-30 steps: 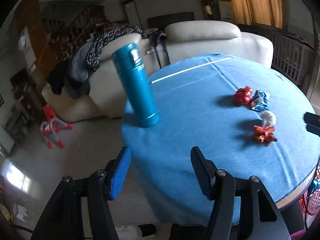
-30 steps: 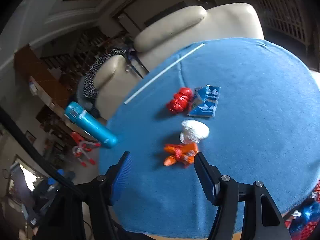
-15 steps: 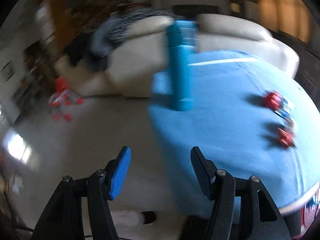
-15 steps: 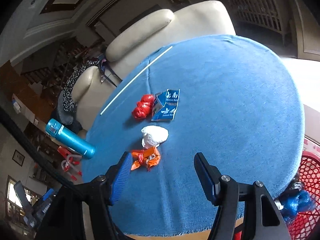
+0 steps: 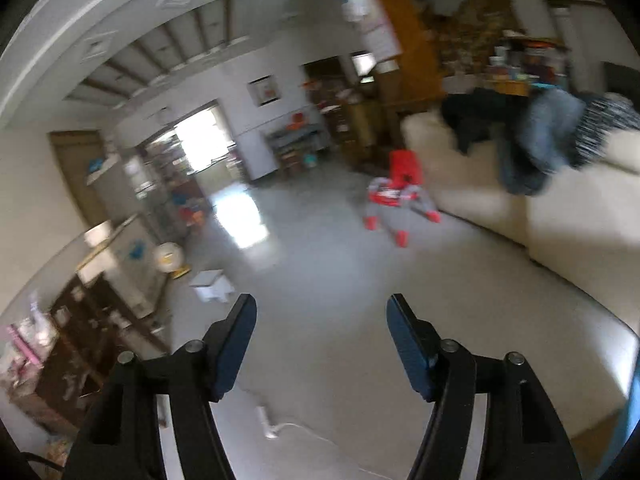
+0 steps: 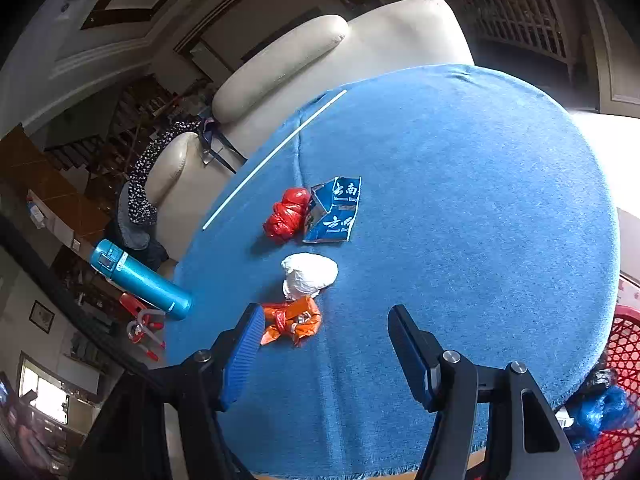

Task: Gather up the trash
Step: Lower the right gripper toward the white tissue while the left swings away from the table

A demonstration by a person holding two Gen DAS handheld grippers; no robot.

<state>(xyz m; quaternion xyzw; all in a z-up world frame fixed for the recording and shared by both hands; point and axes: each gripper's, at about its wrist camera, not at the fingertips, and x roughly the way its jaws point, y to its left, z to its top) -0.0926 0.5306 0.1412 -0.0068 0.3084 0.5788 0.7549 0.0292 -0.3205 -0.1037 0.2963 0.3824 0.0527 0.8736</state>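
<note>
Four bits of trash lie close together on the blue cloth (image 6: 460,200) of my round table: a red bag (image 6: 289,214) touching a blue carton (image 6: 335,210), a white wad (image 6: 309,274) nearer me, and an orange wrapper (image 6: 294,320) just below the wad. My right claw (image 6: 322,354) hangs over the near part of the table, tilted down, jaws standing wide with nothing between them; the orange wrapper sits just beyond my left finger (image 6: 242,354), not touching it. A teal flask (image 6: 140,280) stands at the table's left edge, well apart from the trash. A thin white strip (image 6: 274,160) runs across the cloth beyond the bag. Past the table is a cream sofa (image 6: 340,52). At the lower right, off the table's rim, a red basket (image 6: 618,392) holds a blue bag (image 6: 600,414).

My left claw (image 5: 320,344) points away from the table, out over the pale floor (image 5: 320,260) of the room, and the view is blurred. Its jaws are opening, with nothing between them. Ahead I see a red toy (image 5: 400,192) on the floor, and the sofa (image 5: 560,220) to the right with dark clothes (image 5: 532,136) draped over it.
</note>
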